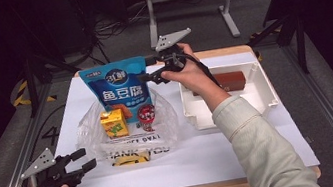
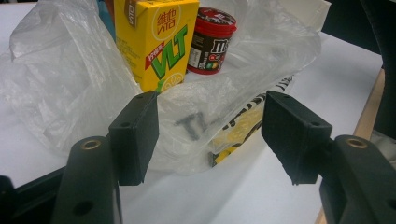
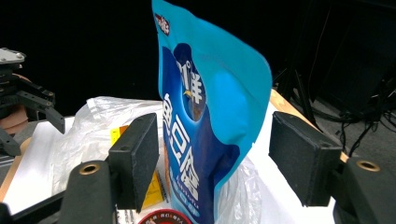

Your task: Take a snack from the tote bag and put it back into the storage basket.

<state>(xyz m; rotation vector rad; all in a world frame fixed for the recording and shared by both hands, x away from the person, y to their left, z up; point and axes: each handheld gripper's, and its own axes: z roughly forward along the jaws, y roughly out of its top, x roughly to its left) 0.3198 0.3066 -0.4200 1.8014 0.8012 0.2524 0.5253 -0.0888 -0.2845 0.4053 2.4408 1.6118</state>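
Packing's mostly done: blue snack pouch (image 1: 120, 88), yellow drink carton (image 1: 113, 123) and red-lidded candy tub (image 1: 146, 115) stand in the clear plastic bag (image 1: 90, 131), brown block (image 1: 230, 81) waits in the white tray (image 1: 269, 91), right claw (image 1: 145, 69) spread around the pouch, left claw (image 1: 85, 158) apart, empty.

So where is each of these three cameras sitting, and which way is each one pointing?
High view: above the person's side, looking forward and down on the table; forearms, hands, left tool and right tool show.
Left gripper view: rides the left tool, looking along its open black jaws at the plastic bag, yellow drink carton and red-lidded tub.
Right gripper view: rides the right tool, its jaws apart before the blue snack pouch; the other hand's tool shows at far left.
All three views share the bag.
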